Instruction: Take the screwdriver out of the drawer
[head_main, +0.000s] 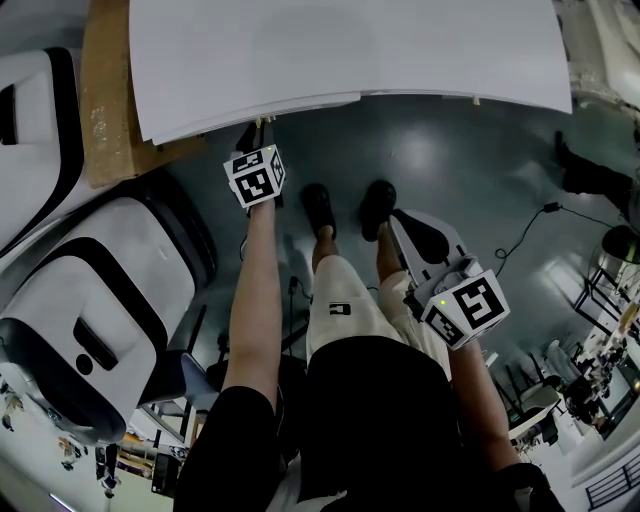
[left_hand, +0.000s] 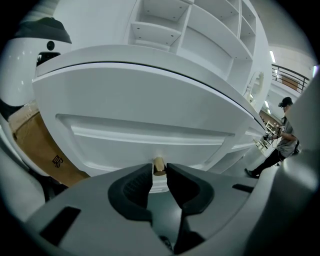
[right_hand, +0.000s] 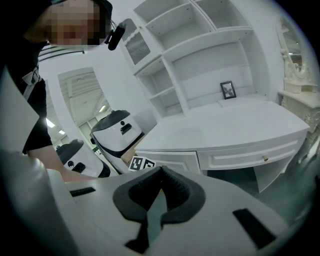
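The left tool (left_hand: 159, 172) is clenched on the small brass knob (left_hand: 159, 165) of the drawer (left_hand: 150, 135) just under the desk (left_hand: 150, 75) top. The drawer is closed, the screwdriver out of sight. The right tool (right_hand: 160, 172) — clenched, empty — hangs well back from the desk.

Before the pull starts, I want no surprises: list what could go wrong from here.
The left gripper pinches the small round brass knob of the white desk drawer only with its jaw tips; a pull may slip it off. The right gripper is shut and well back, so it cannot quickly help.
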